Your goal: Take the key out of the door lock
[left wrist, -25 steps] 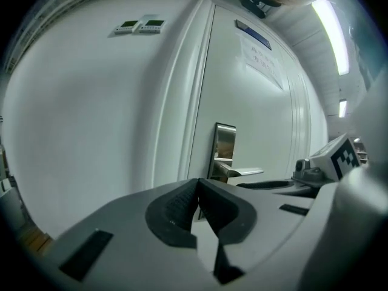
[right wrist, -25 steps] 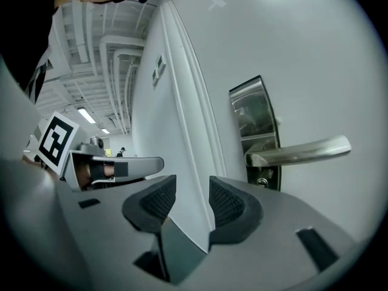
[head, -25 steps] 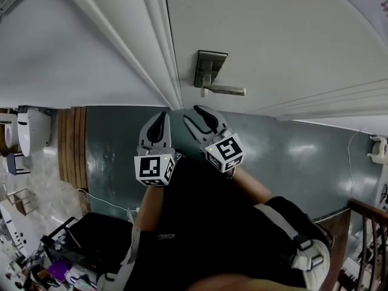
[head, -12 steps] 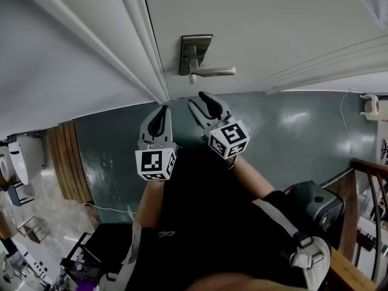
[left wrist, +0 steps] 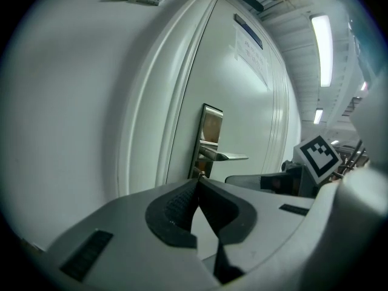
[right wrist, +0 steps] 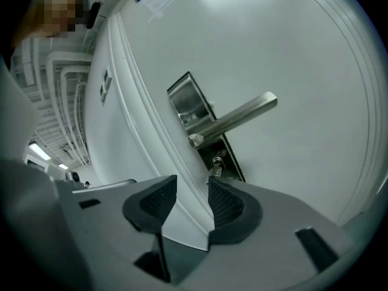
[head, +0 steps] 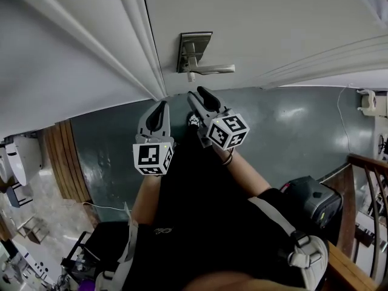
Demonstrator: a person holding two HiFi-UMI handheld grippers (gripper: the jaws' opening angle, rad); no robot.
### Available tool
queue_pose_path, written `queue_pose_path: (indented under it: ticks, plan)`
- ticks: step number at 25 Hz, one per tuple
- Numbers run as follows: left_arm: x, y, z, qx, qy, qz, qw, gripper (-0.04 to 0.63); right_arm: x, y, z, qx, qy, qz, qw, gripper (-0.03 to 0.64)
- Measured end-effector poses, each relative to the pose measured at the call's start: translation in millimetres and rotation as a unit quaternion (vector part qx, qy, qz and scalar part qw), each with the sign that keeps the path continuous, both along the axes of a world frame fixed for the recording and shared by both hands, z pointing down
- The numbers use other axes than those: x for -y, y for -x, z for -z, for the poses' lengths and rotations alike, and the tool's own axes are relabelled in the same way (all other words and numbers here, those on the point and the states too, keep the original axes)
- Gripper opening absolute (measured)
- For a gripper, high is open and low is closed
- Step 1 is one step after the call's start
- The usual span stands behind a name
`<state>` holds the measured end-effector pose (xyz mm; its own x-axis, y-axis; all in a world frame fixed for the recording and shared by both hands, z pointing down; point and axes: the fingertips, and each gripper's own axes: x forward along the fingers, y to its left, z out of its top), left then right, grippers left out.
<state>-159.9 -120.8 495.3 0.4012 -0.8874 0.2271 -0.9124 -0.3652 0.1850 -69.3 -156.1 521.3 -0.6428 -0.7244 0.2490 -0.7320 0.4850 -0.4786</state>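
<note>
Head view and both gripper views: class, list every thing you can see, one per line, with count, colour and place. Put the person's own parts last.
door: one, white, across the top of the head view
lock plate: one, silver, on the door beside the frame
lever handle: one, silver, on the lock plate
key: one, silvery, in the lock below the handle
floor: one, dark green-grey, below the door
black case: one, on the floor, right
wooden rail: one, brown, far right
left gripper: one, grey, shut, empty
right gripper: one, grey, open, empty, just short of the key
</note>
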Motion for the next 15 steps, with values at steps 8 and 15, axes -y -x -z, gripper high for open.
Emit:
queue_pose_path:
  ticks: [8,15]
  plan:
    - [20.0,3.3,-5.2,-0.009,0.008,0.018,0.9998,0.023,28.9,-10.4,-16.2,0.070,0.055,-0.018,0.996,0.179]
    - [37.2,2.2,-12.1,-0.005,0.016,0.025,0.9996,0.023,46.0,-5.9,-27.1,0.111,0.083,-0.020,0.990,0.195]
